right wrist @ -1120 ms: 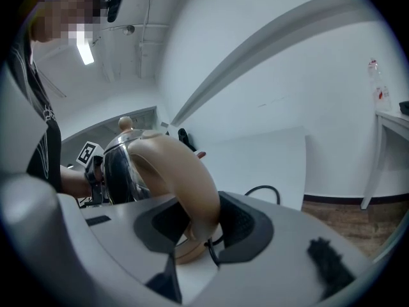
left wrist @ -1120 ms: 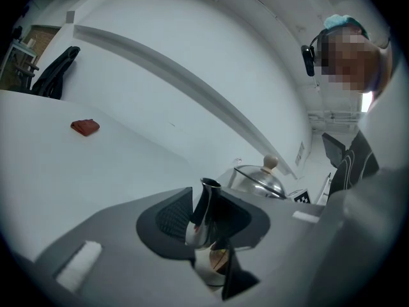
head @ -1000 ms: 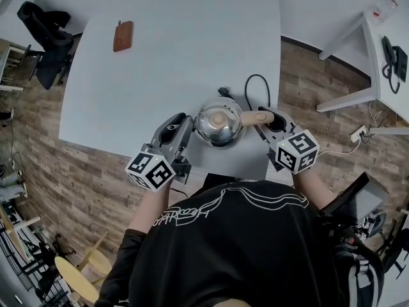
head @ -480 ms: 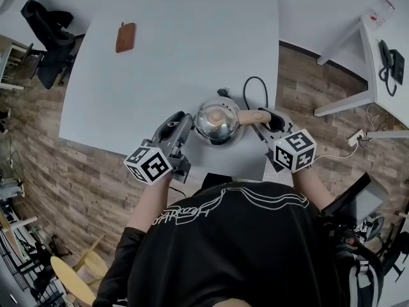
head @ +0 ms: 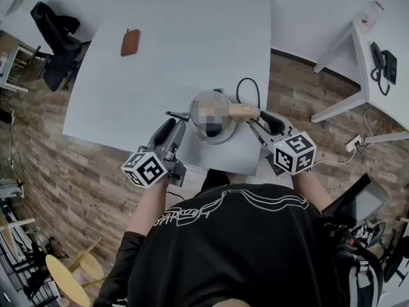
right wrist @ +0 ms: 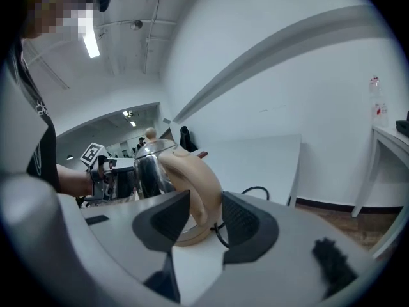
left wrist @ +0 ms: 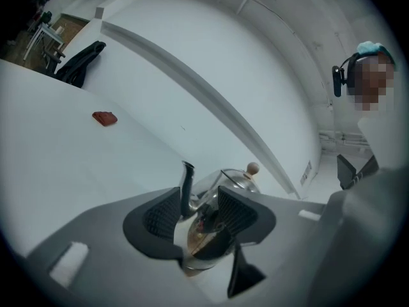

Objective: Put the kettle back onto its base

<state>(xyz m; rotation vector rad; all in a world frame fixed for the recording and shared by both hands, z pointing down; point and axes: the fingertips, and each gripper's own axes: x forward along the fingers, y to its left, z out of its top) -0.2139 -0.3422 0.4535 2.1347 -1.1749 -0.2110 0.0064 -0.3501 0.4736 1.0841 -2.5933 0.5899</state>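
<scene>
Both grippers, left (head: pixel 171 125) and right (head: pixel 261 124), are held with jaws just opened. Spout (left wrist: pixel 186 187) and handle (right wrist: pixel 195 184) lie loose between them, so the kettle (head: pixel 216 130) is released, seemingly seated on its base (right wrist: pixel 185 238), mid-frame at the table (head: pixel 179 50) edge.

The left gripper (left wrist: pixel 195 200) blocks the kettle (left wrist: pixel 238 179)'s lower half in its own view. That little brown thing (head: pixel 130 42) across the table (head: pixel 192 43) is way too small to tell.
</scene>
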